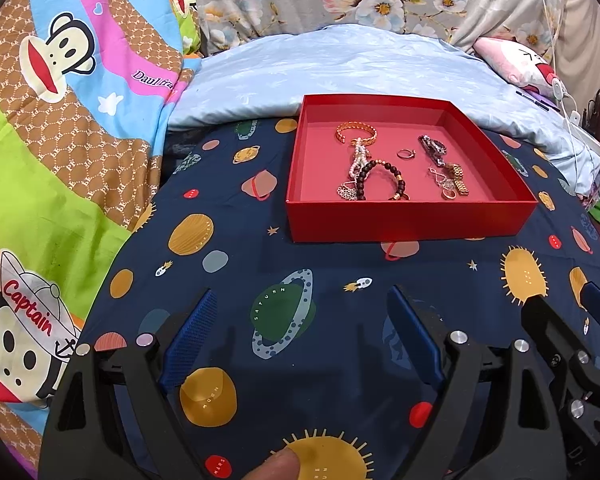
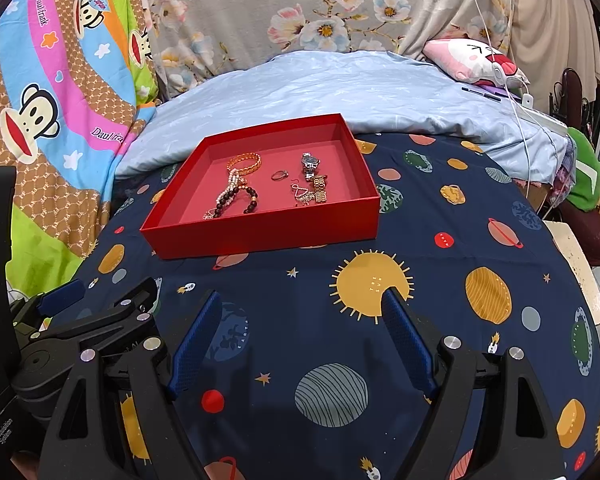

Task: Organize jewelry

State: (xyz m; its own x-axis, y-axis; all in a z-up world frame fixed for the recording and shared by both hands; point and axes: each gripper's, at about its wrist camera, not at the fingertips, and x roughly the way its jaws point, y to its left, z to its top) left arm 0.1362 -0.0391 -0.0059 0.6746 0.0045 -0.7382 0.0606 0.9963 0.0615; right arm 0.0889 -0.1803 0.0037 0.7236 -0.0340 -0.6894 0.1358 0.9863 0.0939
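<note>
A shallow red box (image 1: 404,218) (image 2: 268,232) sits on the navy planet-print cloth, ahead of both grippers. Inside lie a gold bangle (image 1: 356,131) (image 2: 245,162), a pearl string (image 1: 358,160), a dark bead bracelet (image 1: 380,178) (image 2: 236,204), a ring (image 1: 404,153) (image 2: 279,175), a silver watch (image 1: 434,148) (image 2: 310,162) and a gold band (image 1: 458,182) (image 2: 320,192). My left gripper (image 1: 300,292) (image 2: 104,292) is open and holds nothing, short of the box. Beside it, my right gripper (image 2: 300,294) (image 1: 564,298) is open with nothing between its fingers.
The navy cloth (image 2: 380,248) covers a bed. A light blue blanket (image 1: 340,68) lies behind the box, a cartoon monkey quilt (image 1: 60,140) to the left. A pink pillow (image 2: 472,60) and a white cable (image 2: 516,92) lie at the back right. A fingertip (image 1: 280,468) shows at the bottom.
</note>
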